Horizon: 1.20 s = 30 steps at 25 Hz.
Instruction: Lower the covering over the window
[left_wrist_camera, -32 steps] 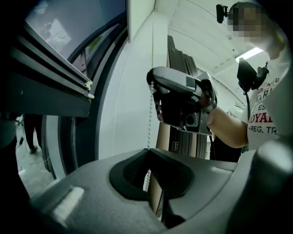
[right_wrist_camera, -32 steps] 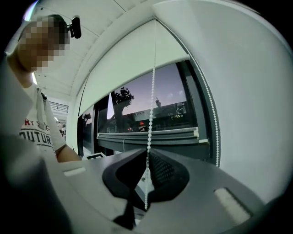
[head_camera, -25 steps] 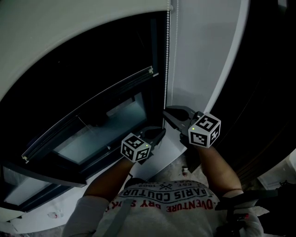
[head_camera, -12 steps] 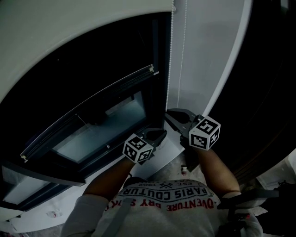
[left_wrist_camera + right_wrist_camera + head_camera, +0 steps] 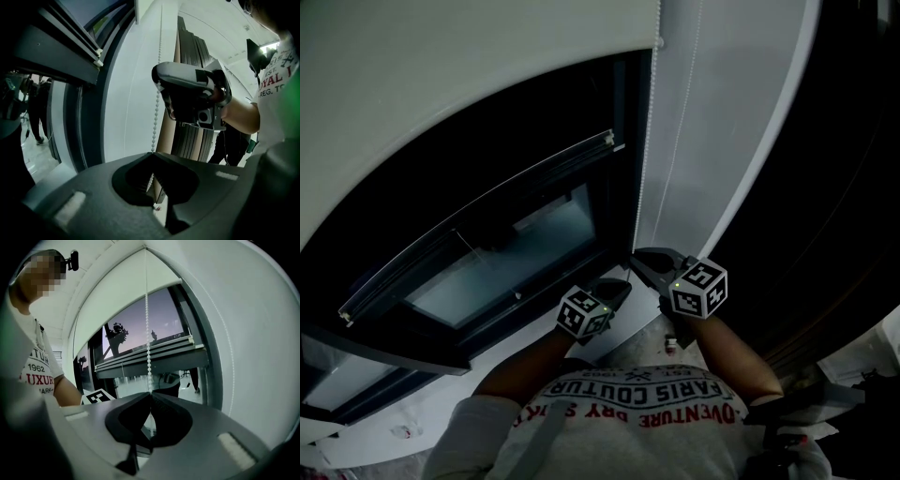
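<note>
A white roller blind (image 5: 441, 94) hangs over the upper part of the dark window (image 5: 506, 262). Its bead chain (image 5: 644, 169) drops down beside the window frame. My right gripper (image 5: 636, 255) is shut on the chain, and my left gripper (image 5: 623, 284) is shut on it just below. In the left gripper view the chain (image 5: 156, 93) runs down into the closed left gripper (image 5: 152, 152), with the right gripper (image 5: 161, 86) above. In the right gripper view the chain (image 5: 148, 333) enters the closed right gripper (image 5: 151, 393) under the blind (image 5: 126, 291).
A second, thinner strand of the chain (image 5: 694, 103) hangs against the white wall (image 5: 731, 159) to the right. Dark vertical panels (image 5: 844, 187) stand further right. A tilted sash (image 5: 478, 230) leans inward, and a pale sill (image 5: 623, 328) lies below the grippers.
Both grippers have sunk along the window frame with the chain held in them. The blind's lower edge reaches further down over the glass.
</note>
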Tool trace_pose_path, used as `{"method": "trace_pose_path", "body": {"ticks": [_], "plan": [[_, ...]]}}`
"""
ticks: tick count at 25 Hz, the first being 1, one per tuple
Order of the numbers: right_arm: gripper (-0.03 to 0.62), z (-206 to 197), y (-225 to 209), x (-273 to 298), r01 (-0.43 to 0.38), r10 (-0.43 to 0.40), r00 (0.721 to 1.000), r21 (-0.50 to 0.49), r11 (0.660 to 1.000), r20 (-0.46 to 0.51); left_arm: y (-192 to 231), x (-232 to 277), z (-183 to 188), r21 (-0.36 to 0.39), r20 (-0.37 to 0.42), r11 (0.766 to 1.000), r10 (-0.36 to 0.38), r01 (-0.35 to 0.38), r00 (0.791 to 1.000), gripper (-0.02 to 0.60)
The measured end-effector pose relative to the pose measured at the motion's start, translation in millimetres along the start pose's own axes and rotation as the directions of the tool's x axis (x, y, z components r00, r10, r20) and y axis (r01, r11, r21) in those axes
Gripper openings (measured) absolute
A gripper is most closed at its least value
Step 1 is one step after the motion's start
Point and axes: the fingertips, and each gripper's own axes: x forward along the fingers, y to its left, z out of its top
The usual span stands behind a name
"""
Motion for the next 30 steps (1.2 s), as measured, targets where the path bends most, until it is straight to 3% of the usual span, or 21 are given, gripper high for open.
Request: {"method": "trace_pose_path", "body": {"ticks": [10, 17, 20, 23, 27, 30], "plan": [[0.006, -64, 4, 11, 0.014, -0.015, 0.990, -0.007, 1.000, -0.139, -3, 10, -63, -0.017, -0.159, 1.000, -0.003, 0.000, 0.987, 0.008], [0.006, -70, 5, 14, 0.017, -0.017, 0.991, 0.000, 1.000, -0.132, 0, 2, -66, -0.038, -0.139, 0.999, 0.007, -0.013, 0.990, 0.025], [0.006, -70, 4, 12, 0.022, -0.021, 0.992, 0.005, 1.000, -0.127, 5, -10, -53, -0.033, -0.109, 0.999, 0.021, -0.025, 0.994, 0.084], [0.006, -69, 1, 11, 0.032, -0.031, 0.992, 0.008, 0.999, -0.121, 12, -25, -25, -0.020, -0.061, 1.000, 0.018, -0.019, 0.998, 0.088], [0.006, -70, 2, 10, 0.037, -0.036, 0.993, 0.009, 0.999, -0.116, 18, -51, 29, -0.056, 0.065, 0.998, 0.002, 0.002, 0.998, 0.089], [0.006, -70, 5, 9, 0.036, -0.034, 0.993, 0.013, 0.999, -0.111, 7, -67, 80, -0.015, 0.162, 0.999, -0.028, 0.031, 0.986, 0.089]]}}
